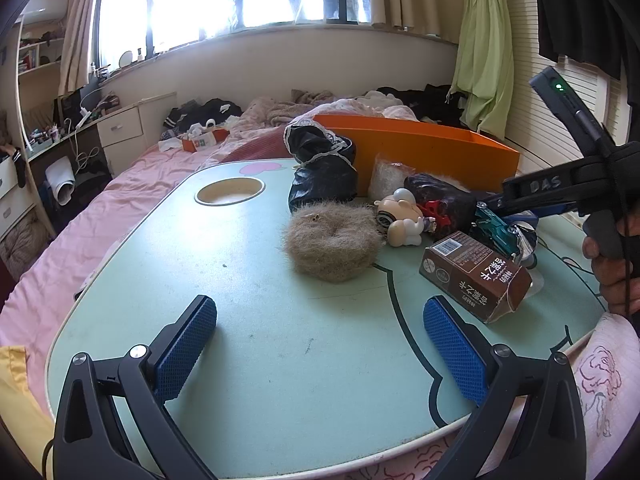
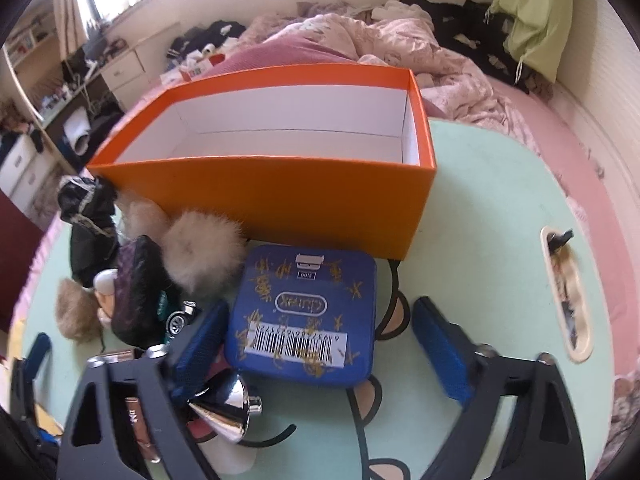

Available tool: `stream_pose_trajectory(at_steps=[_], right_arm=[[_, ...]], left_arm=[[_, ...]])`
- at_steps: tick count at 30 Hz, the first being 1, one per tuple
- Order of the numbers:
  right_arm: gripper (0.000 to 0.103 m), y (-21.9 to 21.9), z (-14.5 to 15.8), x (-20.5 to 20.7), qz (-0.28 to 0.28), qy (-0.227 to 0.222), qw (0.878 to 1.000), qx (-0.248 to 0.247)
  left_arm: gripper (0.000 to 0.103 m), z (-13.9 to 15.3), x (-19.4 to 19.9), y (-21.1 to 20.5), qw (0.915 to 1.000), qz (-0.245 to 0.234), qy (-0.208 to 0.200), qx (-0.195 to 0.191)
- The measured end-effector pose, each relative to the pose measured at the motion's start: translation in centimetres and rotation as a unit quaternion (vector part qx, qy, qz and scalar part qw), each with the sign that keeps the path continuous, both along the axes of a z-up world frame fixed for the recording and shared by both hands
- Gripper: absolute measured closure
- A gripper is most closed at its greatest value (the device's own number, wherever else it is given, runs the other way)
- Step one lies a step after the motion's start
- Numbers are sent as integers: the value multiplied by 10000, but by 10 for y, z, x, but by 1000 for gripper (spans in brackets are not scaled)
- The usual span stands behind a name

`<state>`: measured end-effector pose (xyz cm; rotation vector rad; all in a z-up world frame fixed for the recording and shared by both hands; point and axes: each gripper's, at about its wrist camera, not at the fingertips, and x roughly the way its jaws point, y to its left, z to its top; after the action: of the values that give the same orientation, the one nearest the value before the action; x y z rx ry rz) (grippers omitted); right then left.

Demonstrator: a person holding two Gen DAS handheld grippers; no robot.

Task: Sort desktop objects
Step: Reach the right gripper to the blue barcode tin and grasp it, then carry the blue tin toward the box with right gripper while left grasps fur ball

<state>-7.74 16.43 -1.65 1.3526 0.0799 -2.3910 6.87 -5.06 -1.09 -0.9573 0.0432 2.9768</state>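
The left wrist camera sits low at the near edge of the pale green bed table (image 1: 248, 280), looking forward and slightly downward between its own blue fingers (image 1: 186, 344) toward the window. The fluffy tan ring (image 1: 332, 244) lies ahead of the fingertips, the brown drink carton (image 1: 476, 276) beyond the right finger.

The right wrist camera looks down more steeply and from closer range. The blue tin (image 2: 304, 316) lies between its fingers (image 2: 440, 352), the orange box (image 2: 280, 196) just beyond.

Both views share the orange box, tan ring and table surface.
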Motion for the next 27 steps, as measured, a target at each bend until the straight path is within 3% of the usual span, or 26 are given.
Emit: stream_pose_trajectory(at_steps=[2,6,10,15,21,24,26,27], right_arm=[[37,-5,0,2,54,143,9997,199],[37,-5,0,7,132,198,9996,117],[37,4,3,12,114,202,9992,-330],[37,21,19,26,-9,563,9946,-870],[37,34,28,43,-58,842,9876,-1320],[37,38,31,45,-78,907,9856,-1426],[37,38,31,46,-78,911,9853,-1441],[37,38,31,47,-68,903,9854,-1440]], left_arm=[[0,0,0,0,10000,2,0,2],[0,0,0,1,10000,-13,4,13],[0,2,0,1,9999,-149,22,62],[0,9,6,-7,9972,-478,78,566],[5,23,-15,-21,9930,-504,-266,1036],[5,33,-30,-18,9947,-398,-408,851],[11,34,-42,-15,9943,-396,-696,709],[23,35,-48,-13,9928,-439,-822,753]])
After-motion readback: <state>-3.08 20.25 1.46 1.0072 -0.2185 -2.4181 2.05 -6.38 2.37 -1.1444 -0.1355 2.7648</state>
